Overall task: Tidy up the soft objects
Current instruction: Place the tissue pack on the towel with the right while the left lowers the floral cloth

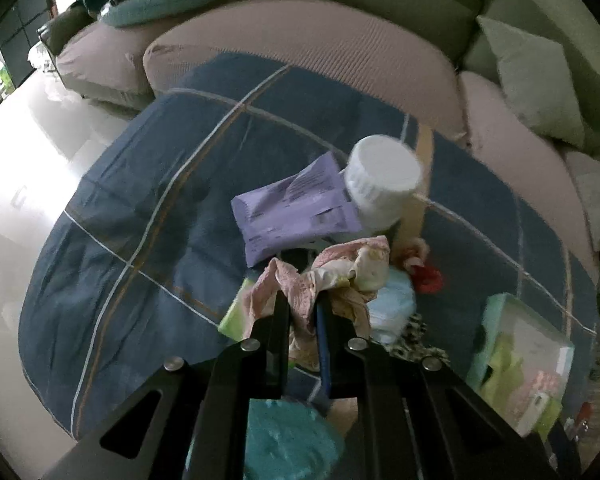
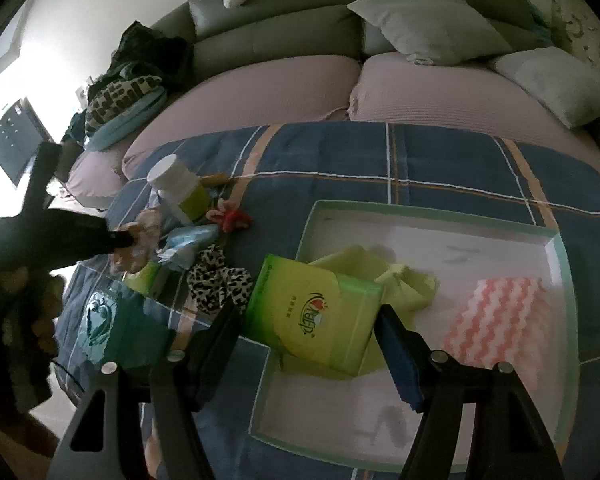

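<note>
Two tools at work, one loaded and one waiting. Left tool (image 1: 302, 300) pinched narrow on a pink crumpled cloth (image 1: 336, 276), folds bunched over both fingertips, cloth lifted clear of the pile. Right tool (image 2: 308, 320) spread wide around a green tissue pack (image 2: 314, 316), pads standing off its sides, no squeeze visible. Pack resting half over the near rim of the shallow tray (image 2: 432, 216), on top of a yellow cloth (image 2: 384, 276), with a pink wavy cloth (image 2: 500, 320) further in, right of that tool.

Step in hand, by the look of it: carrying the pink cloth out of the clutter toward the tray. Next move calling for a sideways carry, high enough to clear the tray's raised rim, then a release over bare tray floor.

Ahead of the left tool: purple pouch (image 1: 296, 208) and white-capped bottle (image 1: 384, 180), upright and liable to tip if brushed. Just beside it: leopard scrunchie (image 2: 220, 280), light blue packet (image 1: 392, 304). Plenty of open checked blanket (image 1: 140, 220) off to its left; back half of the tray free beyond the right tool.
</note>
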